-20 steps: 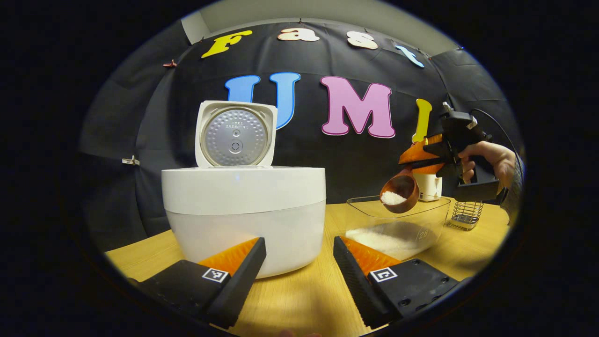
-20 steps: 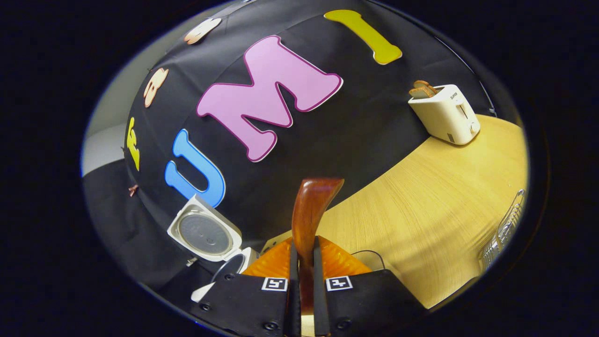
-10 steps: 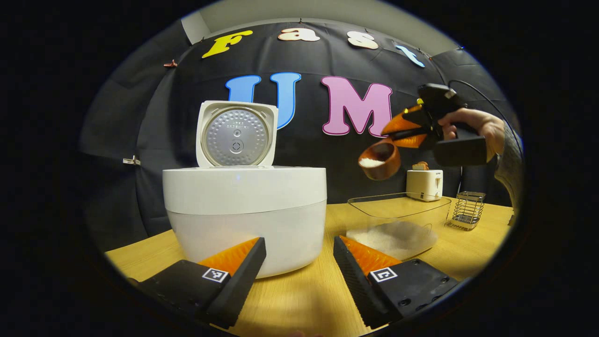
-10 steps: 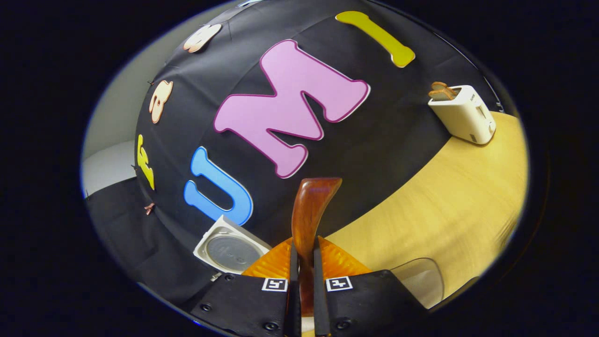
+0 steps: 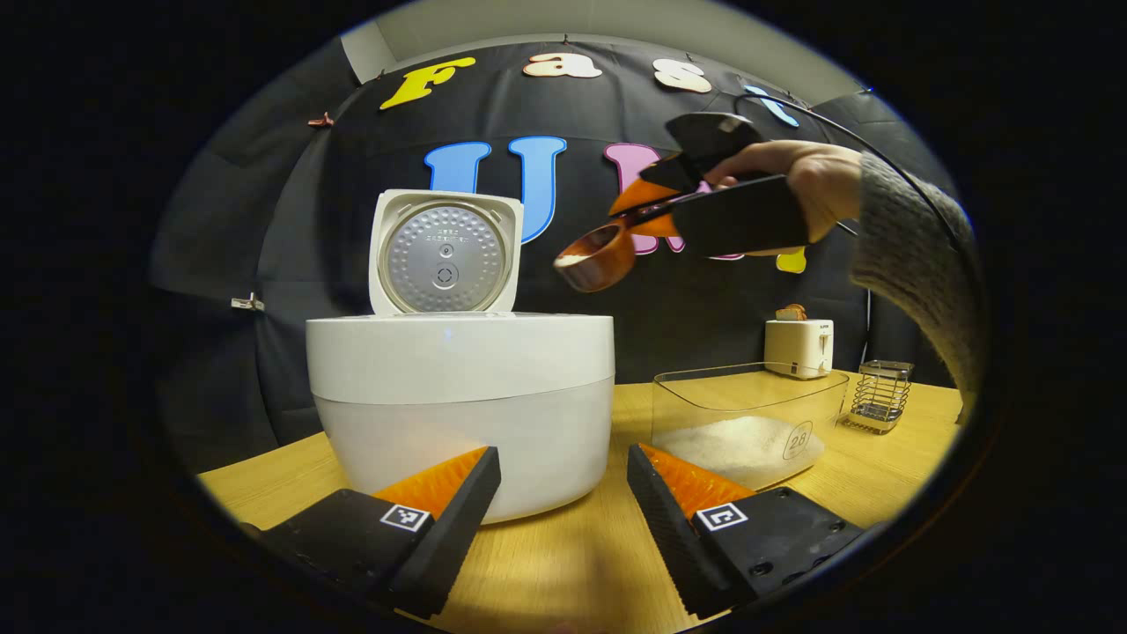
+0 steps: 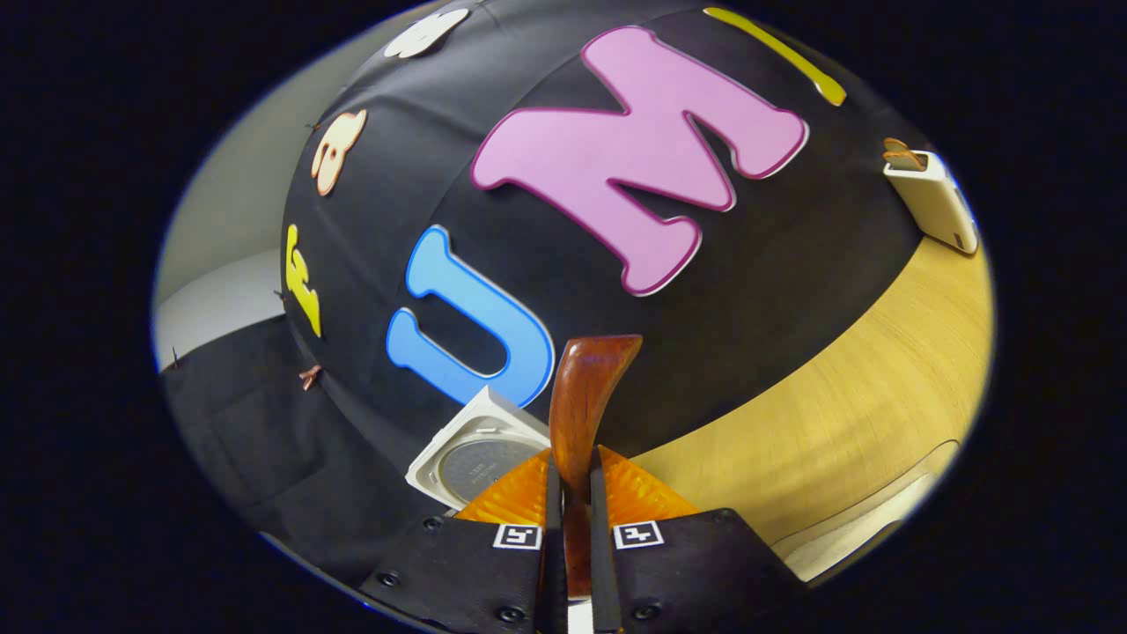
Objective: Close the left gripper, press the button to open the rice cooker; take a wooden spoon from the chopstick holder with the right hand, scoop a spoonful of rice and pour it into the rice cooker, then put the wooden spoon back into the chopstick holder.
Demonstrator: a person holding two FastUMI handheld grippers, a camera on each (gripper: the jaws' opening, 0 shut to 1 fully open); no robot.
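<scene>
Right gripper [image 6: 570, 528] is clamped on the wooden spoon [image 5: 597, 255] handle, both fingers pressing it in the right gripper view. Since 0.5 s ago the spoon has gone up and toward the rice cooker [image 5: 460, 396]: in the left gripper view its bowl now hangs above and just right of the cooker's right rim, not yet over the opening. A second ago it was low, over the rice container [image 5: 748, 423]. Rice [image 5: 570, 260] is visible in the spoon bowl (just a pale edge from this angle).

The hand [image 5: 814, 189] and grey sleeve [image 5: 916, 264] holding that gripper have moved in with it and now cover part of the wall behind.

Cooker lid [image 5: 445, 253] stands upright, open, same as before. In the right gripper view the lid [image 6: 480, 449] sits closer to the spoon handle [image 6: 581, 396] than half a second ago, and the toaster [image 6: 938, 198] has slid toward the right edge.

Left gripper [image 5: 563, 493] hasn't moved: low over the tabletop [image 5: 563, 563], fingers wide apart, holding nothing, cooker body just ahead of them.

Rice container rests on the tabletop right of the cooker, rice heaped inside. Wire chopstick holder [image 5: 876, 396] stands farther right, toaster [image 5: 797, 348] behind the container.
</scene>
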